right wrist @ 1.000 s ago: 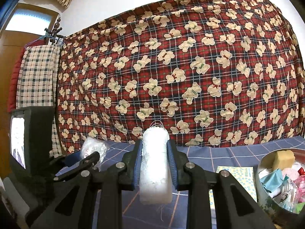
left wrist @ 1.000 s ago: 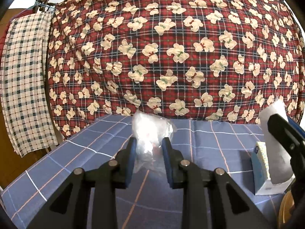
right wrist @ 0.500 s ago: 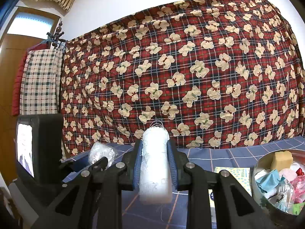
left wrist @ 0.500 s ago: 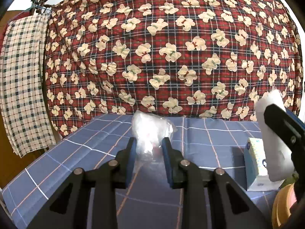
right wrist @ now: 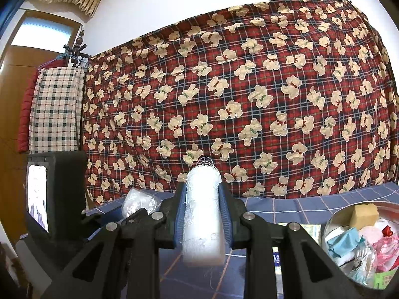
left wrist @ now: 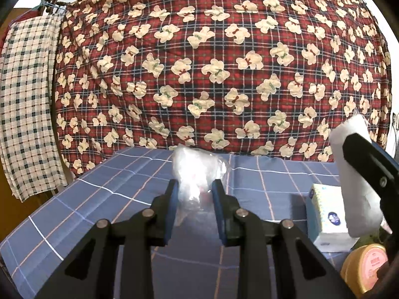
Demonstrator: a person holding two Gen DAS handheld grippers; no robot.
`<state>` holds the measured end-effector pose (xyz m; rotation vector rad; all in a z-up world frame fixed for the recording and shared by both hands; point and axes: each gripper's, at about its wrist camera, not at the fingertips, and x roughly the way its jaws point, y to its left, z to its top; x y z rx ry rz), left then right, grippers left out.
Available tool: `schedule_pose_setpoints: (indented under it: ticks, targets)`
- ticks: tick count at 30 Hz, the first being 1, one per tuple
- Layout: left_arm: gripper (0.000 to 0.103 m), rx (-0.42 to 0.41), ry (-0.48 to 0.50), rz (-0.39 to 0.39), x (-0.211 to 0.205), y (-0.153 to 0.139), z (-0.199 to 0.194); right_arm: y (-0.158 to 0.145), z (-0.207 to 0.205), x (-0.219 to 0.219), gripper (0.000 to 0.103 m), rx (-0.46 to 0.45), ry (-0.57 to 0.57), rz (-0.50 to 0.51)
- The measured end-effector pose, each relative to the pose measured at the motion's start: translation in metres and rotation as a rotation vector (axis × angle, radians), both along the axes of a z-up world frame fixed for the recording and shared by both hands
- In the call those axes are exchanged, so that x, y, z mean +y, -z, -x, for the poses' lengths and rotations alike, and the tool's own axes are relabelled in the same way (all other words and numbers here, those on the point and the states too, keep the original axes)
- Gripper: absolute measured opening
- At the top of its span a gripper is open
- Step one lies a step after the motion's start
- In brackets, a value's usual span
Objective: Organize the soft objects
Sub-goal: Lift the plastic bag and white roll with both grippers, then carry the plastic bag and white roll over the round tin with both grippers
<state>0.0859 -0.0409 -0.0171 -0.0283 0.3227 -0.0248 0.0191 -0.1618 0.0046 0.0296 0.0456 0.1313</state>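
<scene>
Above the blue checked tablecloth (left wrist: 104, 194), left claw (left wrist: 195, 194) pinches a plastic bag (left wrist: 197, 172), right claw (right wrist: 202, 214) a gauze roll (right wrist: 203, 214).

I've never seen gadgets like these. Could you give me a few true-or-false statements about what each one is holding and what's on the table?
1. The left gripper holds a clear plastic bag in its jaws. True.
2. The right gripper is open and holds nothing. False: it is shut on a white cloth roll.
3. The tin at the right is filled with mixed items. True.
4. The tablecloth is plain green. False: it is blue with a line grid.
5. A tissue box stands on the table. True.
</scene>
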Motion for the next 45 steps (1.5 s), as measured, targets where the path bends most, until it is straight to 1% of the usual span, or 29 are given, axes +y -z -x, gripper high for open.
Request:
schedule_pose_setpoints:
  ticks: [5, 12, 15, 21, 28, 31, 34, 38, 45]
  targets:
    - [0.026, 0.031, 0.007, 0.016, -0.004, -0.012, 0.001, -0.011, 0.004, -0.006, 0.029, 0.000, -0.009, 0.002]
    - [0.026, 0.041, 0.037, 0.003, -0.022, -0.030, 0.007, -0.031, 0.014, -0.024, 0.029, -0.009, -0.020, 0.006]
    - [0.026, 0.045, 0.066, 0.011, -0.031, -0.037, 0.009, -0.038, 0.018, -0.036, 0.029, -0.004, -0.024, -0.006]
    - [0.026, 0.056, 0.134, -0.015, -0.061, -0.052, 0.010, -0.050, 0.024, -0.064, 0.029, 0.007, -0.014, -0.012]
    - [0.026, 0.071, 0.211, -0.040, -0.099, -0.059, 0.014, -0.059, 0.030, -0.096, 0.029, 0.020, 0.020, 0.005]
    - [0.026, 0.080, 0.244, -0.051, -0.115, -0.061, 0.017, -0.062, 0.033, -0.110, 0.029, 0.028, 0.031, -0.004]
    - [0.026, 0.086, 0.265, -0.064, -0.129, -0.062, 0.019, -0.065, 0.036, -0.122, 0.029, 0.030, 0.043, -0.009]
    - [0.026, 0.090, 0.291, -0.086, -0.146, -0.062, 0.022, -0.069, 0.043, -0.139, 0.029, 0.023, 0.072, 0.017]
    - [0.026, 0.104, 0.338, -0.115, -0.175, -0.063, 0.023, -0.076, 0.044, -0.171, 0.029, 0.042, 0.112, 0.029]
